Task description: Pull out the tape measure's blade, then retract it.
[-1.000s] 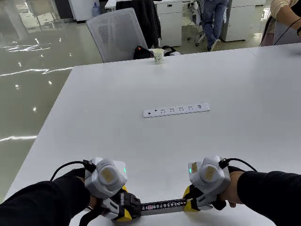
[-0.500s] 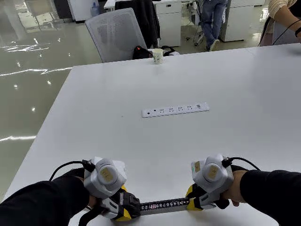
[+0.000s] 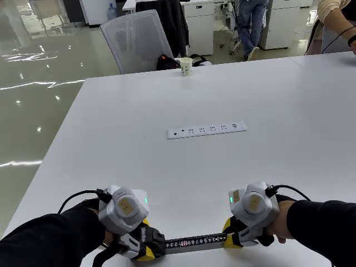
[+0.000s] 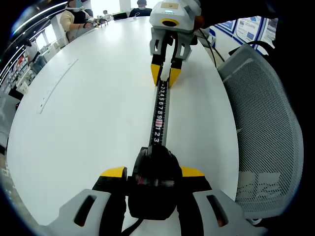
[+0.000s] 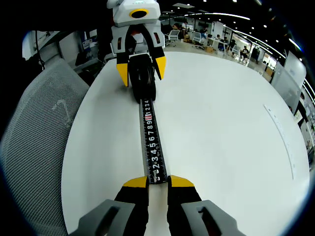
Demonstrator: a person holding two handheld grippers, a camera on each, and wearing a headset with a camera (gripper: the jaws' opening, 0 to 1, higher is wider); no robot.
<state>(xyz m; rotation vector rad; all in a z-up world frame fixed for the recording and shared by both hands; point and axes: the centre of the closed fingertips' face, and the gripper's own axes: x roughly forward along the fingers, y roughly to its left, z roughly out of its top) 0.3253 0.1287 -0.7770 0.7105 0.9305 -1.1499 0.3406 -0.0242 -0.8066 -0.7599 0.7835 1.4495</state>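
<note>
- Fingers (image 4: 113, 172) of the left gripper (image 4: 152, 173) are spread only as wide as the black tape measure case (image 4: 153, 189) and clamp it from both sides. The yellow tips lie against the flanks of the case.
- Fingers (image 5: 135, 182) of the right gripper (image 5: 158, 182) are drawn almost together and pinch the free end of the blade (image 5: 150, 142) between their yellow tips.
- Container: one paper cup (image 3: 187, 65) stands upright near the far edge of the white table (image 3: 167, 167). Its contents cannot be made out.
- Blade position: extended out of the case in a straight line from the left gripper to the right gripper, printed face up, low over the table near its front edge. Whether it touches the surface cannot be told.
- Head view: both grippers are at the near edge of the table, well apart, with the left gripper (image 3: 146, 253) on the case (image 3: 156, 243) and the right gripper (image 3: 228, 239) on the blade end. The blade (image 3: 196, 242) spans the gap between them.
- A white power strip (image 3: 207, 129) lies flat at mid-table, well apart from both grippers and from the cup.
- A grey mesh chair (image 3: 139, 39) stands beyond the far edge of the table, near the cup.
</note>
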